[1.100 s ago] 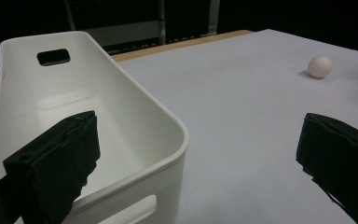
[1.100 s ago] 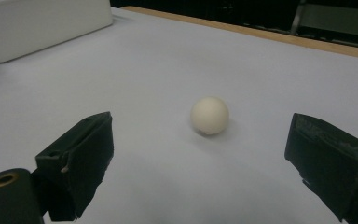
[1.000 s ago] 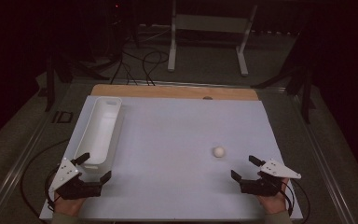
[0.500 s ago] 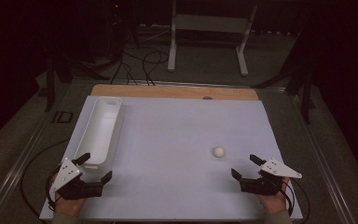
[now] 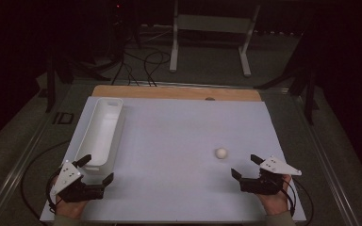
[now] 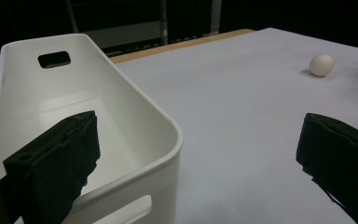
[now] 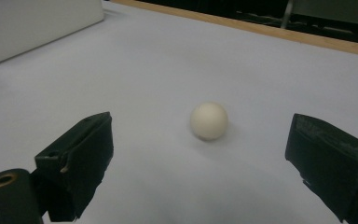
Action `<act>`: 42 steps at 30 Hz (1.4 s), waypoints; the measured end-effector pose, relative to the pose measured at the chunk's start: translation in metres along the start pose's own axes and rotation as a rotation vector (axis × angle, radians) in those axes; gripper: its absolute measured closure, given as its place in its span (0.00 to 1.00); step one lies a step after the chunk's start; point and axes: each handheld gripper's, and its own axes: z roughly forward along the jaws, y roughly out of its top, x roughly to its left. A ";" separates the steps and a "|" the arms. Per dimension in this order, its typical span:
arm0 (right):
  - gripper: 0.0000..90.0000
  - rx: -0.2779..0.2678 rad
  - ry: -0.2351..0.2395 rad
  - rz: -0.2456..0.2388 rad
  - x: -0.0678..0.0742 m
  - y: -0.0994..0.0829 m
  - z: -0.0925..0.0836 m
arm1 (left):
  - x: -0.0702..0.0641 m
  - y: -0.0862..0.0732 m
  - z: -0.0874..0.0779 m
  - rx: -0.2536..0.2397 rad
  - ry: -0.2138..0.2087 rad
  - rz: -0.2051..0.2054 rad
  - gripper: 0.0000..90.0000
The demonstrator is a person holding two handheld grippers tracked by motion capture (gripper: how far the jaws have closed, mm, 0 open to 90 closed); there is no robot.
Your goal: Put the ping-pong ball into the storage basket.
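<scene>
Lining up on the ball [image 7: 209,120], pre-grab imo.
Right claw [image 5: 246,166] spread wide w/ ball just ahead; left claw [image 5: 95,169] also spread, by the bin [image 5: 101,134]. Next I'd ease fwd, then pinch.

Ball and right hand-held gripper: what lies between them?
Nothing; bare white tabletop separates ball from right hand-held gripper, seen in its own view.

My high view looks down the counter [image 5: 179,141]; both low gripper views share the ball [image 7: 209,121].
</scene>
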 end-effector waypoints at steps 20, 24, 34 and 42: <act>0.08 0.062 0.009 -0.014 0.003 0.018 0.015 | -0.001 0.000 0.000 0.004 -0.002 0.015 0.00; 0.08 0.069 0.005 -0.021 0.004 0.021 0.017 | -0.002 0.000 0.001 0.006 -0.002 0.017 0.00; 0.08 0.108 0.003 -0.034 0.006 0.030 0.025 | -0.002 0.000 0.001 0.005 -0.005 0.020 0.00; 0.08 0.132 -0.013 -0.035 0.004 0.036 0.029 | -0.002 0.000 0.001 0.004 -0.006 0.021 0.00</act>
